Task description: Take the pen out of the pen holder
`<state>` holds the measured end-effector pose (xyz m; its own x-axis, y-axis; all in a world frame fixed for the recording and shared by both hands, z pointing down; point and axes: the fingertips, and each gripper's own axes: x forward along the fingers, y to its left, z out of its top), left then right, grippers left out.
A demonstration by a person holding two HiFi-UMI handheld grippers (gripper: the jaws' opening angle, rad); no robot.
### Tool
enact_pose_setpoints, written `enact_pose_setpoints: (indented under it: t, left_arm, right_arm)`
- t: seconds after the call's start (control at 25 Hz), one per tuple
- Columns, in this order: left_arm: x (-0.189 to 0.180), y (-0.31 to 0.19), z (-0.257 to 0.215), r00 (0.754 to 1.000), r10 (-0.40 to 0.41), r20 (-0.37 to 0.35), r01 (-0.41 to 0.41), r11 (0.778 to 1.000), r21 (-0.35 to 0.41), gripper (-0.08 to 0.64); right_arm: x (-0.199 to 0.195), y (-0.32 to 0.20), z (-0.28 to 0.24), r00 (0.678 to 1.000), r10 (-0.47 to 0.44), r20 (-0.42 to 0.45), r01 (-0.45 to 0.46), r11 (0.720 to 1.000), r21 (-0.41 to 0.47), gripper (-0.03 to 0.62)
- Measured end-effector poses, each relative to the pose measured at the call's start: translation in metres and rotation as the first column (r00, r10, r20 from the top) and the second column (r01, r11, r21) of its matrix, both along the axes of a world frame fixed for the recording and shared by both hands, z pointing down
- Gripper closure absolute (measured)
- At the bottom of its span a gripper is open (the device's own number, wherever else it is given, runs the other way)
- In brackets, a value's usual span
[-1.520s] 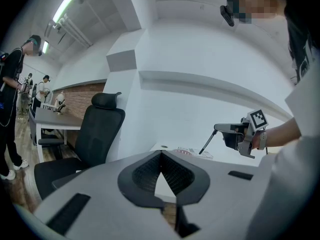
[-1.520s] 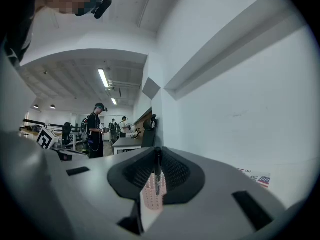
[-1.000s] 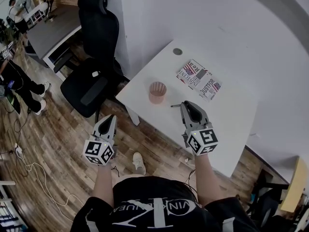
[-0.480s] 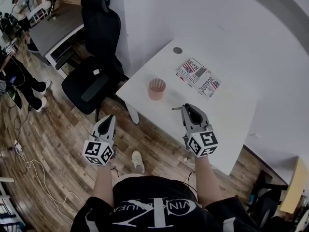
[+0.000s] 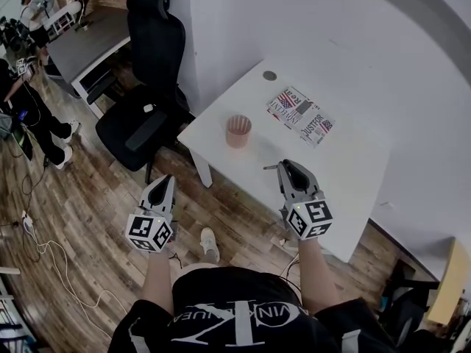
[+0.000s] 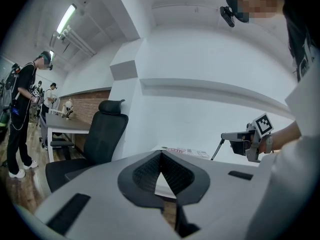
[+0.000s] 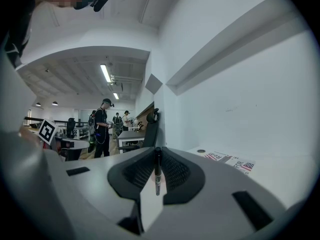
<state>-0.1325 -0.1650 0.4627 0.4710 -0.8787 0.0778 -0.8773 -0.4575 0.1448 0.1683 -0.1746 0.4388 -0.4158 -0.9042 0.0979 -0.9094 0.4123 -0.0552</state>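
The white table (image 5: pixel 368 160) juts from the wall beside a black office chair (image 5: pixel 151 57). On the table lie a printed magazine (image 5: pixel 300 115) and, nearer the edge, a pinkish pen holder (image 5: pixel 238 131) standing upright. The person holds the left gripper (image 5: pixel 168 179) out over the wooden floor (image 5: pixel 88 219), off the table, with its jaws closed together on nothing. The right gripper (image 5: pixel 283 164) hovers over the table, near the holder but apart from it; its jaws are clamped on the thin dark pen (image 7: pixel 157 170), which is clear of the holder and pokes out sideways past the jaw tips.
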Motion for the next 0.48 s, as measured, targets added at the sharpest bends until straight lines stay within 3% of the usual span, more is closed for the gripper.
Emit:
enact_pose_setpoints:
  t: [0.48]
  left_arm:
    - [-0.009, 0.027, -0.006, 0.999, -0.044, -0.007, 0.045, 0.999, 0.026, 0.547]
  right_arm:
    - [-0.001, 0.025, 0.002, 1.0, -0.016, -0.006, 0.016, 1.0, 0.007, 0.538]
